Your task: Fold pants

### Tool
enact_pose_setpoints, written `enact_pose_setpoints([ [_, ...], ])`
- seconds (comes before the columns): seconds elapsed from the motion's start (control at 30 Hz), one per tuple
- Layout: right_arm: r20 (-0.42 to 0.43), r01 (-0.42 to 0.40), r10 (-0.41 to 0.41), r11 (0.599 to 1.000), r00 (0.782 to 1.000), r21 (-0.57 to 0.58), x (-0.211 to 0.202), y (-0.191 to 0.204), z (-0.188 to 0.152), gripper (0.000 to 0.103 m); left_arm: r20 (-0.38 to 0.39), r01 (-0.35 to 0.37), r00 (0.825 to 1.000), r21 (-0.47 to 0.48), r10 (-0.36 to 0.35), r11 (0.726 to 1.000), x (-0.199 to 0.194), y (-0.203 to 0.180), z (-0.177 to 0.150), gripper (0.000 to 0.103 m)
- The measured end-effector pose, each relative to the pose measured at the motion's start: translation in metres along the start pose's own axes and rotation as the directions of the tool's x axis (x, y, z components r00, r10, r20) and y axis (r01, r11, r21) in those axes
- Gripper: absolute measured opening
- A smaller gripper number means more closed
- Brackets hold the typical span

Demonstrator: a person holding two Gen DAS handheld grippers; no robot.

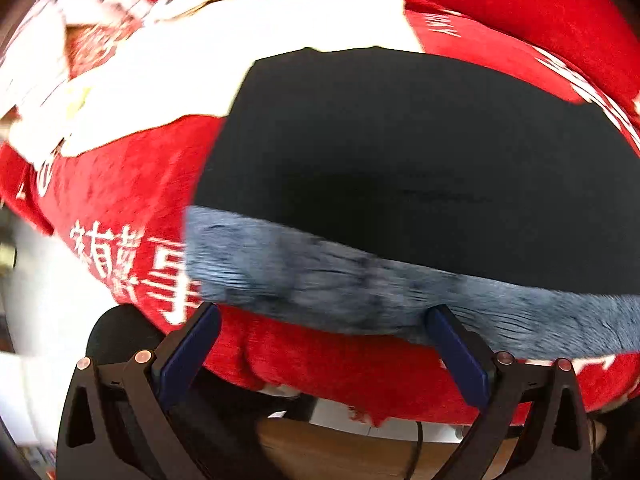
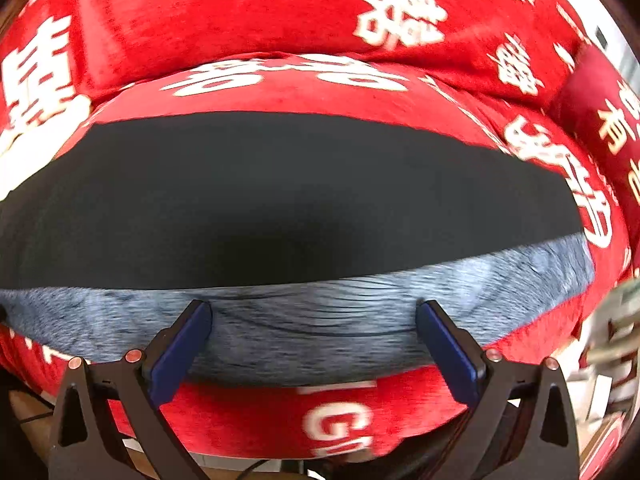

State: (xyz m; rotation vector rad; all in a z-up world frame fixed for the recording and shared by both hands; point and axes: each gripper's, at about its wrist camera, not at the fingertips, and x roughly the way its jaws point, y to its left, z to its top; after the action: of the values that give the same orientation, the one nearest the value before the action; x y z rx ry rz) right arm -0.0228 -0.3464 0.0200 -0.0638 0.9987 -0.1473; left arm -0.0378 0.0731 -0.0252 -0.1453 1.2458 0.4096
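Both grippers, left gripper [image 1: 322, 314] and right gripper [image 2: 313, 310], gape wide at the sofa's [image 2: 260, 16] front edge; pants [image 2: 280, 200] look folded, maybe one fold left.

surface: red blanket [image 2: 248, 20], white characters | floor: wood [image 1: 340, 452] | light: bright

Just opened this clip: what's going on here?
A person holds two grippers over black pants lying flat on a red printed blanket. The left gripper and right gripper are both open, poised at the grey fuzzy band along the near edge. Nothing is gripped.
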Motion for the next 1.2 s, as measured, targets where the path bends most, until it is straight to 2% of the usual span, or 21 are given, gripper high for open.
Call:
enact_pose_setpoints([
  [0.07,-0.008,0.013,-0.013,1.0,1.0,0.025,0.001,-0.018,0.0,0.103,-0.011,-0.015,1.0,-0.014,0.014,1.0,0.001,0.01,0.0,0.103],
  [0.17,-0.044,0.027,-0.021,0.99,0.999,0.138,0.003,-0.065,0.0,0.103,-0.019,-0.021,1.0,-0.014,0.02,1.0,-0.007,0.012,-0.003,0.103],
  [0.27,-0.045,0.091,-0.084,0.974,0.995,0.209,-0.003,-0.105,0.0,0.103,0.008,0.051,0.999,0.016,-0.051,0.999,-0.03,-0.002,-0.005,0.103],
  [0.37,-0.017,0.063,-0.061,0.95,0.998,0.304,-0.016,-0.154,-0.005,0.103,0.026,0.131,0.991,0.082,-0.134,0.988,-0.057,-0.04,-0.002,0.103],
  [0.43,0.005,0.025,-0.029,0.924,1.0,0.381,-0.024,-0.19,-0.01,0.103,0.016,0.199,0.979,0.14,-0.204,0.97,-0.072,-0.078,0.003,0.103],
  [0.5,0.03,-0.02,0.007,0.889,1.0,0.457,-0.028,-0.225,-0.02,0.103,-0.015,0.273,0.961,0.198,-0.276,0.941,-0.084,-0.122,0.003,0.103],
  [0.63,0.046,-0.088,0.075,0.823,0.996,0.562,-0.018,-0.27,-0.044,0.103,-0.118,0.364,0.932,0.279,-0.344,0.889,-0.091,-0.213,-0.005,0.103],
  [0.67,0.049,-0.104,0.093,0.817,0.994,0.567,-0.014,-0.272,-0.048,0.103,-0.139,0.374,0.927,0.297,-0.348,0.878,-0.091,-0.234,-0.007,0.103],
  [0.73,0.044,-0.141,0.142,0.81,0.989,0.569,0.001,-0.273,-0.053,0.103,-0.15,0.36,0.933,0.337,-0.327,0.87,-0.093,-0.275,-0.012,0.103],
  [0.8,0.036,-0.176,0.186,0.824,0.982,0.538,0.014,-0.262,-0.055,0.103,-0.153,0.346,0.938,0.354,-0.311,0.869,-0.093,-0.308,-0.016,0.103],
  [0.87,0.043,-0.201,0.208,0.842,0.977,0.501,0.023,-0.25,-0.055,0.103,-0.17,0.358,0.933,0.353,-0.317,0.864,-0.092,-0.331,-0.016,0.103],
  [1.03,0.068,-0.239,0.232,0.869,0.97,0.434,0.039,-0.229,-0.036,0.103,-0.154,0.313,0.949,0.342,-0.276,0.886,-0.087,-0.368,-0.007,0.103],
  [1.1,0.098,-0.226,0.204,0.877,0.974,0.423,0.04,-0.227,-0.025,0.103,-0.151,0.296,0.954,0.322,-0.26,0.899,-0.079,-0.378,-0.004,0.103],
  [1.2,0.139,-0.244,0.203,0.866,0.969,0.436,0.038,-0.233,-0.017,0.103,-0.125,0.271,0.962,0.317,-0.244,0.909,-0.078,-0.391,-0.003,0.103],
])
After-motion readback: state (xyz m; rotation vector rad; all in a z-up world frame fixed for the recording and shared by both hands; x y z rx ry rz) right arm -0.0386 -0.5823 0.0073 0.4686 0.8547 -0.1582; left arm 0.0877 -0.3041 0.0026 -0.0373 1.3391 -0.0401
